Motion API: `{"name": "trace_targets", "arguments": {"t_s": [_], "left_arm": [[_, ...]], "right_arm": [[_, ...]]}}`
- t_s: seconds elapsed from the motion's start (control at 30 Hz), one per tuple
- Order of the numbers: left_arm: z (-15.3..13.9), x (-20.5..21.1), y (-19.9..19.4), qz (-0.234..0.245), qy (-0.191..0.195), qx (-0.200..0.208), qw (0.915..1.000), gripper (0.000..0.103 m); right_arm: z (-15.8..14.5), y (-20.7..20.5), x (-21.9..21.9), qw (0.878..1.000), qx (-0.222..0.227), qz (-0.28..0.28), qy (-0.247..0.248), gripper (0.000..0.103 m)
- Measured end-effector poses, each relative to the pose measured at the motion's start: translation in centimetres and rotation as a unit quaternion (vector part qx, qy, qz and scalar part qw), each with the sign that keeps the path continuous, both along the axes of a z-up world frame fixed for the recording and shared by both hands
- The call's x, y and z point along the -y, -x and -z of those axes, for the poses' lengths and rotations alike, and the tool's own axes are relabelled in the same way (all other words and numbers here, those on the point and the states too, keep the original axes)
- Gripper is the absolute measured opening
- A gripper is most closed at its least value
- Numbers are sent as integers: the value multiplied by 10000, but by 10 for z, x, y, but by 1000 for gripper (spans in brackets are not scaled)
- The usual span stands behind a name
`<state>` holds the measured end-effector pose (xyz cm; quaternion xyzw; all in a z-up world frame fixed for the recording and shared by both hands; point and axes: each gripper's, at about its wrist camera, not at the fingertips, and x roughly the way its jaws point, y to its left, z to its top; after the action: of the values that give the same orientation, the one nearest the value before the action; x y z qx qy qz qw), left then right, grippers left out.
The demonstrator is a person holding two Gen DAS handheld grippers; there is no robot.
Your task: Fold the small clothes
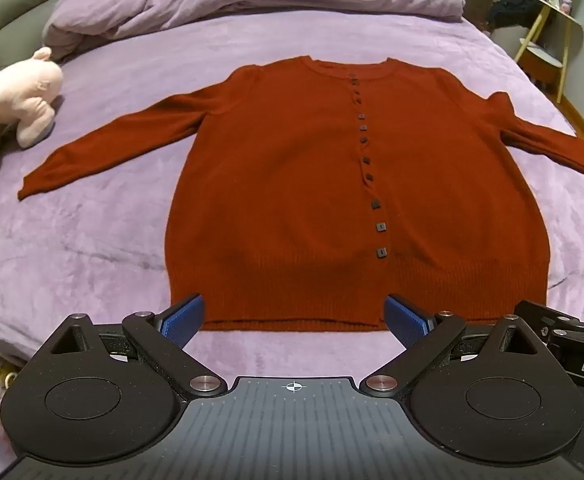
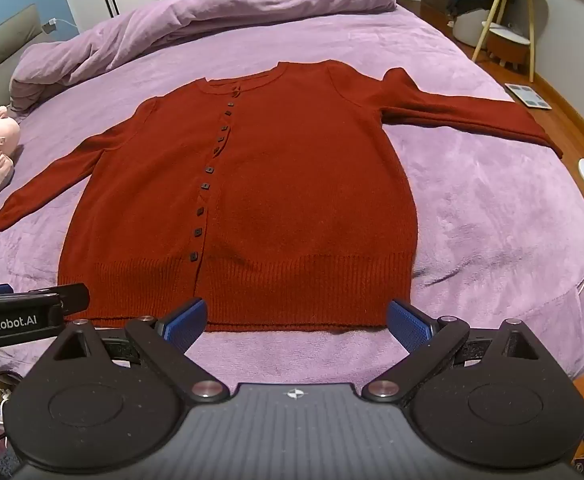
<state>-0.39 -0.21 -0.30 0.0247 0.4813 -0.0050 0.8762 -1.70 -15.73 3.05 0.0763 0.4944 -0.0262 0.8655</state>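
A rust-red cardigan (image 1: 292,184) with dark square buttons (image 1: 375,204) lies on a lilac bedspread (image 1: 92,240), a pale pink plush toy (image 1: 16,100) near its left edge, beyond blue-padded black grippers.

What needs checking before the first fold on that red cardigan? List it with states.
1. Cardigan spread flat on the bed, buttoned: ok.
2. Both sleeves laid out sideways: ok.
3. Left tongs open, empty: ok.
4. Right tongs open, empty: ok.
5. Hem within reach, just ahead of both tongs: ok.
6. Pink plush toy apart from the left sleeve: ok.
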Motion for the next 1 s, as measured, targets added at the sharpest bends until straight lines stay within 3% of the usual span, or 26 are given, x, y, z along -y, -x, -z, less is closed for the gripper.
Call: {"name": "trace_targets", "arguments": {"t_s": [1.0], "left_arm": [[0,1,0,8,-43,-24,10000,99]], "right_arm": [[3,-1,4,9999,-53,18,-97,97]]}}
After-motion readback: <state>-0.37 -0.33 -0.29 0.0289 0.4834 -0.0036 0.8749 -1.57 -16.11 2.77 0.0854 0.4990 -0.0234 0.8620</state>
